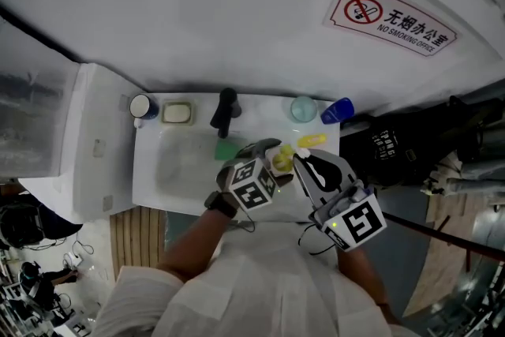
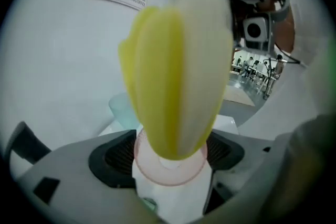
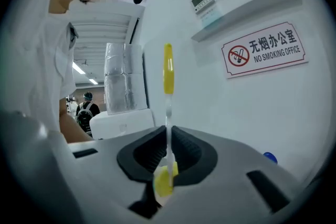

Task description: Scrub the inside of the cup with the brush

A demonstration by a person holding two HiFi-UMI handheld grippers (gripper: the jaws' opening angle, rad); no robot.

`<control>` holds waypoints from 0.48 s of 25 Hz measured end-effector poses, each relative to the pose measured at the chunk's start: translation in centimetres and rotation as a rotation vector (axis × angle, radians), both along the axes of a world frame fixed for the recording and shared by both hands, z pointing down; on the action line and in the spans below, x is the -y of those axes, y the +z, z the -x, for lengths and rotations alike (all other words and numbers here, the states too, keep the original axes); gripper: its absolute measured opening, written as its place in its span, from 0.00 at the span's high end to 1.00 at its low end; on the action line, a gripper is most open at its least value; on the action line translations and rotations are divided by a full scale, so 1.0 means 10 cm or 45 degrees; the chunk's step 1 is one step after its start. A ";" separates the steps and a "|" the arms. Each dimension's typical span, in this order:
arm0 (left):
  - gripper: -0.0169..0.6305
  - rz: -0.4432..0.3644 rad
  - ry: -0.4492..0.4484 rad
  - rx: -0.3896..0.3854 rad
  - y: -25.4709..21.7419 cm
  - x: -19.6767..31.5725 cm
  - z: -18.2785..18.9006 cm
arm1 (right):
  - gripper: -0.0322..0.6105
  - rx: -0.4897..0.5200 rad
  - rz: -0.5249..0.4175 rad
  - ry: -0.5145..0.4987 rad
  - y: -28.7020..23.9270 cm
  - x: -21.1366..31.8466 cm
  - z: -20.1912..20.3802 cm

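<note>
My left gripper (image 1: 264, 154) is over the white sink, shut on a clear cup (image 2: 157, 176) with a pinkish ring, seen between its jaws (image 2: 169, 165) in the left gripper view. The brush's yellow and white sponge head (image 2: 178, 71) fills that view and reaches down to the cup. In the head view the sponge head (image 1: 282, 160) sits between the two grippers. My right gripper (image 1: 308, 166) is shut on the brush's thin handle (image 3: 168, 113), which rises between its jaws (image 3: 168, 157) to a yellow end (image 3: 168, 68). The cup itself is hard to make out in the head view.
A black faucet (image 1: 225, 112) stands at the back of the sink (image 1: 170, 170), with a green sponge (image 1: 227, 148) below it. A mug (image 1: 143, 106), a soap dish (image 1: 177, 113), a pale cup (image 1: 303, 108) and a blue cup (image 1: 337, 110) line the back ledge.
</note>
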State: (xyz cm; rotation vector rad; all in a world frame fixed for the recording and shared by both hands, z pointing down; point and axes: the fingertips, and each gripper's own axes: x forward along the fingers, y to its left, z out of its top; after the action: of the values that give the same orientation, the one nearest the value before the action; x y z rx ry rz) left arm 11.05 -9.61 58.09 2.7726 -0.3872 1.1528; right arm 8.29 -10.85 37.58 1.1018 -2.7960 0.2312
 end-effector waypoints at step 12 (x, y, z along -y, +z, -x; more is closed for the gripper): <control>0.40 -0.059 -0.020 -0.105 -0.84 0.11 -0.12 | 0.90 -0.079 0.024 -0.053 0.24 0.06 0.03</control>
State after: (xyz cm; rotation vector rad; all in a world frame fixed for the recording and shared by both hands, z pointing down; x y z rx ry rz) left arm 12.25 -10.71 49.69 2.8401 -0.4309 1.0355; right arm 8.02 -11.48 39.95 1.0276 -2.7533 0.2149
